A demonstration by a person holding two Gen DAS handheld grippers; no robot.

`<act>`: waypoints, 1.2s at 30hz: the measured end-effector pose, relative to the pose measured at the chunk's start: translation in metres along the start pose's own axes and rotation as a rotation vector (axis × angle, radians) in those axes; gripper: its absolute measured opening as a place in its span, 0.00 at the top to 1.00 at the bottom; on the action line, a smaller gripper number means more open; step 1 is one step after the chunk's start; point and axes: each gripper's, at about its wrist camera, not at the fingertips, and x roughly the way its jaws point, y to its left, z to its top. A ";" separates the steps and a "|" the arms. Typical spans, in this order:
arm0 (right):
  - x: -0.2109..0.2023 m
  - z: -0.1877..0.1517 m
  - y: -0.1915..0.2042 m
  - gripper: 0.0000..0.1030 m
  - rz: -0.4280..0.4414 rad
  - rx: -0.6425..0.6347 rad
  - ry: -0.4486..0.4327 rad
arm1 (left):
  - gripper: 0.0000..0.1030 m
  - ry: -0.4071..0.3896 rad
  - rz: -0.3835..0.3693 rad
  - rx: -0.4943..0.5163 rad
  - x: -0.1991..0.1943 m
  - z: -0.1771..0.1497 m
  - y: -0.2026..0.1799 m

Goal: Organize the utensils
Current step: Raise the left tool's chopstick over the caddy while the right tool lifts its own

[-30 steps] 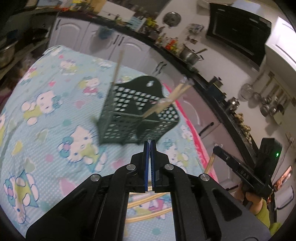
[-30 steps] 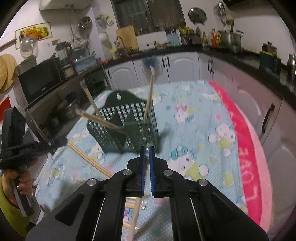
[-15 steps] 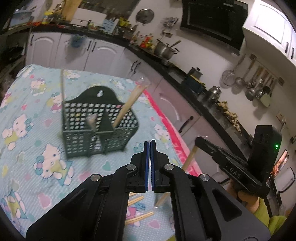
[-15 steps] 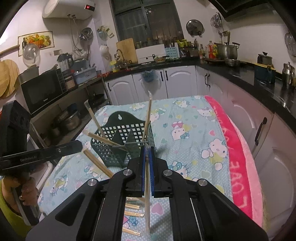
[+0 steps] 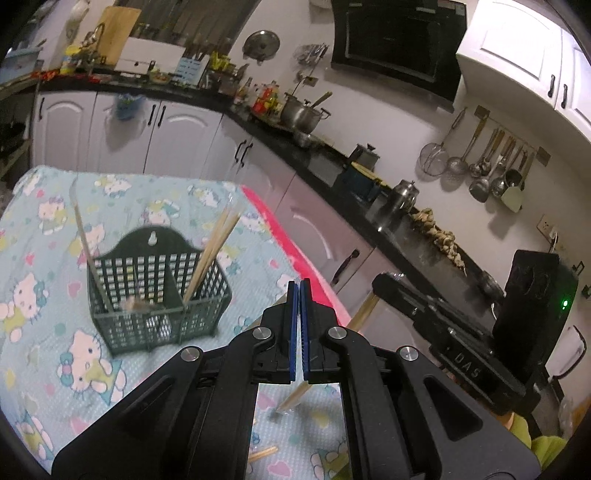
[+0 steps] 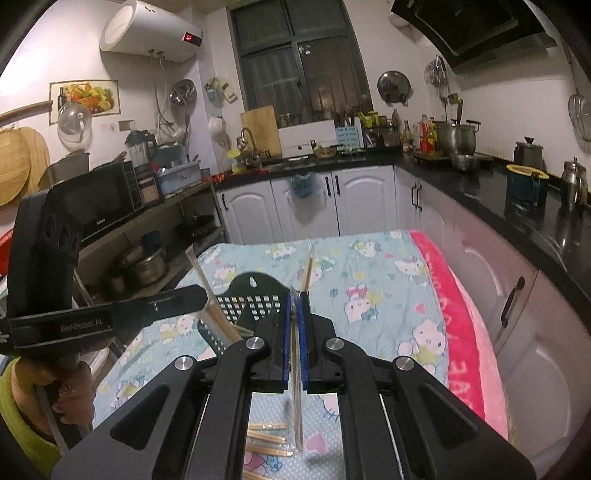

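Chopstick pair (image 6: 295,369) between right jaws

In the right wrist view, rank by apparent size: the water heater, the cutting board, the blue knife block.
1. water heater, clearly largest.
2. cutting board.
3. blue knife block, smallest.
All three sit along the far wall, so nearness hardly skews the order, though the fisheye bends shapes near the edges.

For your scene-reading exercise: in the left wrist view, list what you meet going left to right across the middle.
Lone chopstick → green basket → chopstick pair → left gripper → right gripper.
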 end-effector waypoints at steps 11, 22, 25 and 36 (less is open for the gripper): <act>-0.009 0.026 0.008 0.96 0.001 -0.021 -0.053 | 1.00 -0.077 -0.007 0.057 -0.021 0.041 -0.024; -0.016 0.069 0.028 0.96 0.024 -0.075 -0.135 | 1.00 -0.169 0.019 0.106 -0.050 0.080 -0.034; -0.013 0.081 0.033 0.96 0.032 -0.080 -0.153 | 1.00 -0.192 0.035 0.109 -0.057 0.091 -0.031; 0.002 0.120 0.052 0.96 0.044 -0.103 -0.224 | 1.00 -0.251 0.105 0.098 -0.083 0.112 -0.003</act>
